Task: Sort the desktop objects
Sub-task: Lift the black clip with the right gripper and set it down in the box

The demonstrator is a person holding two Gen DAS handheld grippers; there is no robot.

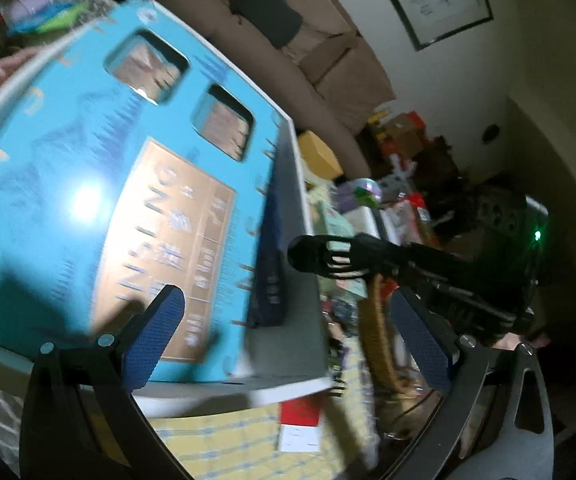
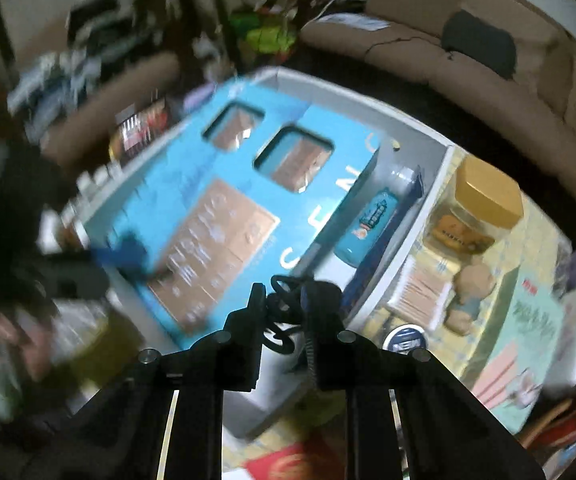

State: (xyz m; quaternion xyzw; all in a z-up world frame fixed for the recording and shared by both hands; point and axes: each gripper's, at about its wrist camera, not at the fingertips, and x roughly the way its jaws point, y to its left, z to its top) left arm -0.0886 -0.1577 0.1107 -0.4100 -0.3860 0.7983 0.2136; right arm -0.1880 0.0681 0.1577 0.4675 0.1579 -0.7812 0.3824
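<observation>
A large light-blue box [image 1: 87,200] lies in a grey open tray [image 1: 302,200]. In the right wrist view the same blue box [image 2: 215,200] fills most of the tray [image 2: 408,130], with a blue tube [image 2: 372,216] and a dark blue packet [image 2: 388,236] along its right side. My left gripper [image 1: 285,296] is open, its blue pads [image 1: 159,336] over the box's near corner. My right gripper [image 2: 285,292] hangs above the tray's near edge, shut on a black looped cord [image 2: 281,320]. The left gripper [image 2: 127,252] shows blurred at the left.
Right of the tray, on a yellow checked cloth [image 2: 536,232], stand a yellow-lidded jar [image 2: 484,196], a cotton-swab box [image 2: 420,292], a small figure [image 2: 468,292] and a round blue tin [image 2: 404,340]. A red and white box [image 1: 300,424] lies near. A brown sofa [image 2: 488,80] runs behind.
</observation>
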